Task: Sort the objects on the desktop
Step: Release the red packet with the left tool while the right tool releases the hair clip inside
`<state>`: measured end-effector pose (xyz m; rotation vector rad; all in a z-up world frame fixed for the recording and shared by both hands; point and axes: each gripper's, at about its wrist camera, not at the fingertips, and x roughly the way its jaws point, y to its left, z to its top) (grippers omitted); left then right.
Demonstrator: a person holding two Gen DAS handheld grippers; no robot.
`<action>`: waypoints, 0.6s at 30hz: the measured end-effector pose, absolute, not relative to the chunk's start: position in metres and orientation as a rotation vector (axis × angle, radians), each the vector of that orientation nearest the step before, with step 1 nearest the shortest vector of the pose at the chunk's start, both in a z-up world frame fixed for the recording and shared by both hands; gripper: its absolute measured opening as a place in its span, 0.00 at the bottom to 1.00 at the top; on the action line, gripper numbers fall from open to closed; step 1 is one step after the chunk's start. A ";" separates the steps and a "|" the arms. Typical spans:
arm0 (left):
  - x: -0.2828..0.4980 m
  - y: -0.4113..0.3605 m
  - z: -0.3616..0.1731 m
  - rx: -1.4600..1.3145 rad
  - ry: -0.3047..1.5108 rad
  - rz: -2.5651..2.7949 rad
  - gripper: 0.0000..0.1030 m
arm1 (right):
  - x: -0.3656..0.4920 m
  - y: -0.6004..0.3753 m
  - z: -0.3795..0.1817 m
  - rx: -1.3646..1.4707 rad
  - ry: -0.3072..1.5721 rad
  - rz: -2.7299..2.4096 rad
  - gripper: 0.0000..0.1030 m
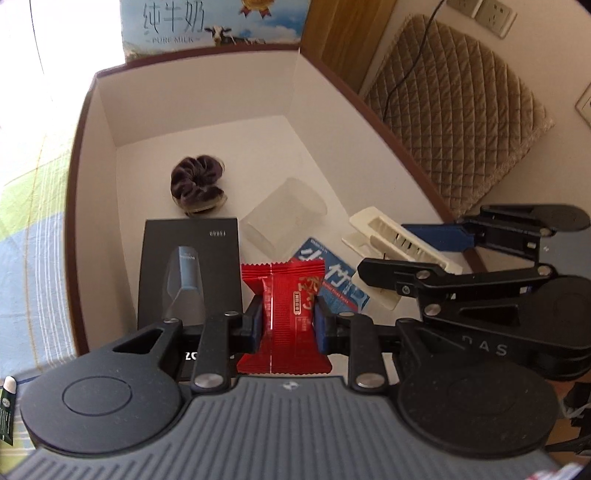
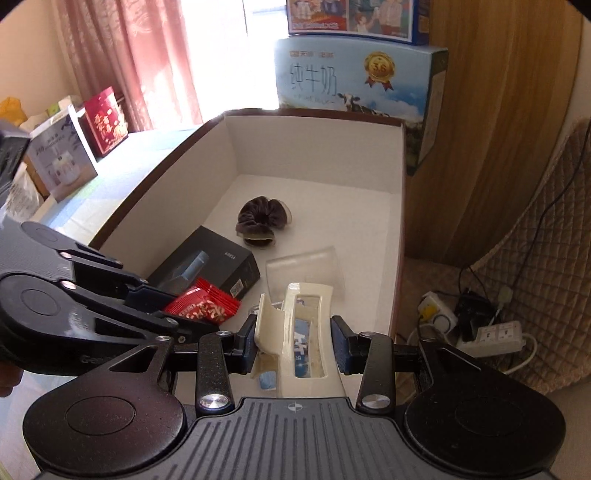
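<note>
Over the box, both grippers side by side:
Left gripper (image 1: 289, 322): pads clamped on a red crinkle-edged snack sachet (image 1: 286, 314), held upright above the box's near end.
Right gripper (image 2: 293, 345): jaws set fairly wide around a cream plastic claw hair clip (image 2: 295, 332); left pad touches the clip, contact on the right pad I can't confirm.
Sachet seen from right wrist: (image 2: 203, 308), in the left jaws just left of the clip.
Clip seen from left wrist: (image 1: 399, 243), at the right gripper's (image 1: 448, 249) fingertips, over the box's right side.
Box: large white-lined carton with brown rim (image 1: 207, 125).
Box floor, left: black flat product box (image 1: 190, 269) lying flat.
Box floor, middle: dark purple velvet scrunchie (image 1: 197, 184); a clear plastic case (image 1: 284, 218) just right of it.
Box floor, under the held items: blue packet with white print (image 1: 338, 277).
Behind box: blue milk carton with cow picture (image 1: 214, 24).
Right of box: beige quilted cushion (image 1: 454, 107).
</note>
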<state>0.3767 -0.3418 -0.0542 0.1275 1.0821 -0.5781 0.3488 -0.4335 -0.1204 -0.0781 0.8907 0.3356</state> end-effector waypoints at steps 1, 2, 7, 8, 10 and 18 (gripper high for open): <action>0.377 -0.343 -0.056 0.138 1.088 -0.578 0.22 | 0.349 -0.433 -0.120 -0.080 0.890 0.338 0.37; 0.377 -0.344 -0.059 0.147 1.091 -0.579 0.22 | 0.350 -0.433 -0.121 -0.081 0.890 0.340 0.37; 0.378 -0.346 -0.065 0.157 1.109 -0.583 0.22 | 0.350 -0.433 -0.120 -0.088 0.891 0.345 0.37; 0.378 -0.346 -0.065 0.163 1.110 -0.585 0.24 | 0.350 -0.433 -0.120 -0.090 0.891 0.346 0.37; 0.378 -0.346 -0.065 0.174 1.109 -0.580 0.28 | 0.351 -0.433 -0.120 -0.091 0.894 0.349 0.37; 0.381 -0.342 -0.057 0.227 1.076 -0.545 0.48 | 0.352 -0.424 -0.123 -0.173 0.906 0.353 0.37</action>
